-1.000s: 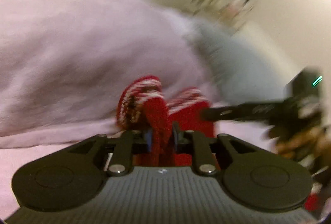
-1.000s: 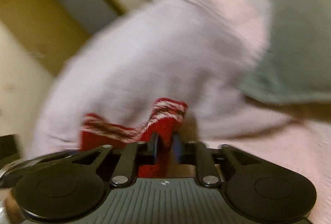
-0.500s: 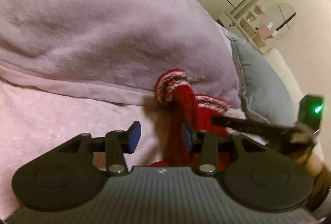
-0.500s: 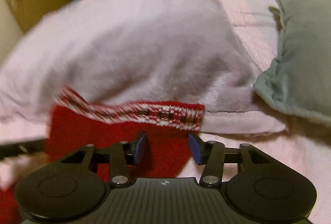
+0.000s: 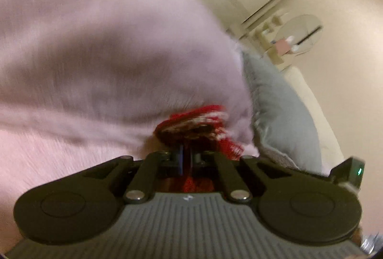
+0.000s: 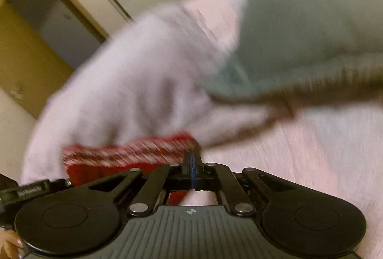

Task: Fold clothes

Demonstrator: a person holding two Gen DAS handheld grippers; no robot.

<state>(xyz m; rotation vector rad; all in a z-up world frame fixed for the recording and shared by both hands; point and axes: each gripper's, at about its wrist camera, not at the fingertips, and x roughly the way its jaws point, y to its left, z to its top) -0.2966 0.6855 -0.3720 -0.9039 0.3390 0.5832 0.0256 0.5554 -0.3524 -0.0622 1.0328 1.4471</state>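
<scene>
The fold seems only begun: left tongs (image 5: pixel 186 159) and right tongs (image 6: pixel 192 169) each clench the red knit garment (image 6: pixel 129 152), not yet laid flat on the bed (image 6: pixel 311 151).

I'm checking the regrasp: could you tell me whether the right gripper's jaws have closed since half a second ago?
Yes. The right gripper has gone from open to shut on the red knit garment's corner.

Both grippers (image 5: pixel 187 160) (image 6: pixel 192 169) clamped tight
</scene>
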